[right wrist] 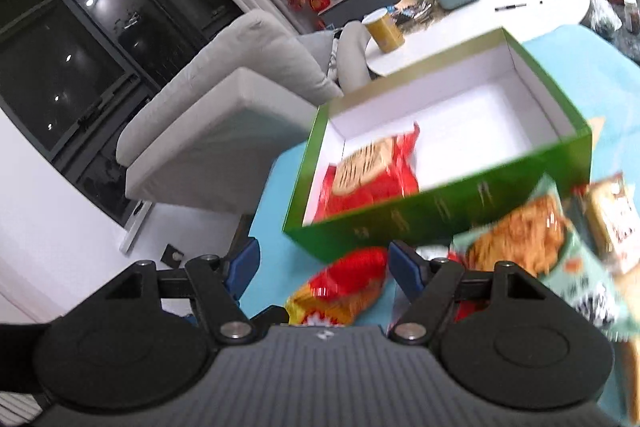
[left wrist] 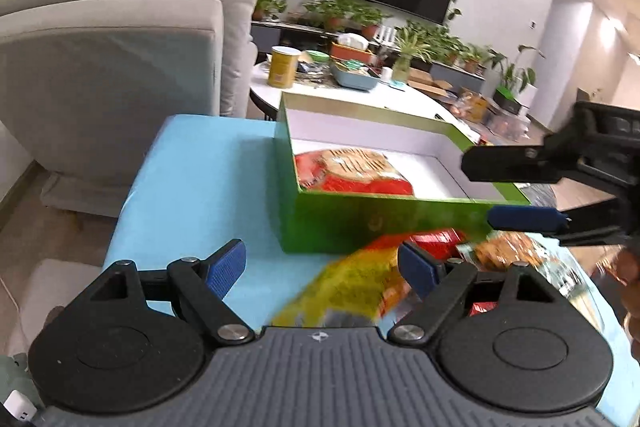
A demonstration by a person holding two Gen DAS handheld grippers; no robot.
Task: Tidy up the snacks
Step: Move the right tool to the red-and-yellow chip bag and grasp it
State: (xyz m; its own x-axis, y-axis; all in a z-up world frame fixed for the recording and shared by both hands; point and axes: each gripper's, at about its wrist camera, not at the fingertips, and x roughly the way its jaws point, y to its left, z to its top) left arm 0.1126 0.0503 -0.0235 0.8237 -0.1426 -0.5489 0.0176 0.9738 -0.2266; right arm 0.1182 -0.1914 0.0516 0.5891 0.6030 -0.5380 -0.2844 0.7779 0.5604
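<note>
The left gripper [left wrist: 322, 267] hangs over the blue-covered desk [left wrist: 200, 195] with its blue-padded fingers [left wrist: 226, 267] spread wide apart and nothing between them. Just ahead of them stands the green box [left wrist: 384, 223], open at the top and white inside, with a red snack packet [left wrist: 352, 173] lying flat on its floor toward the left end. Between the left fingers and the box's near wall lies a blurred yellow and red snack bag [left wrist: 352, 287], partly under the right-hand pad. Beyond the right-hand pad sits a pale green bag [left wrist: 508, 251] picturing fried strips.

The right gripper [left wrist: 496, 197] comes in from the right side of the left view, its fingers parted, one above the box's near right corner and one in front of the near wall.

In the right wrist view, the right gripper's fingers [right wrist: 404, 269] are likewise wide apart and hold nothing. The yellow and red snack bag [right wrist: 340, 291] lies between and just below them, the green box [right wrist: 440, 215] directly ahead, and the pale green bag [right wrist: 532, 247] just beyond the right-hand pad, with another packet [right wrist: 612, 219] beside it farther right. A grey sofa [right wrist: 224, 123] stands past the desk's left edge.
</note>
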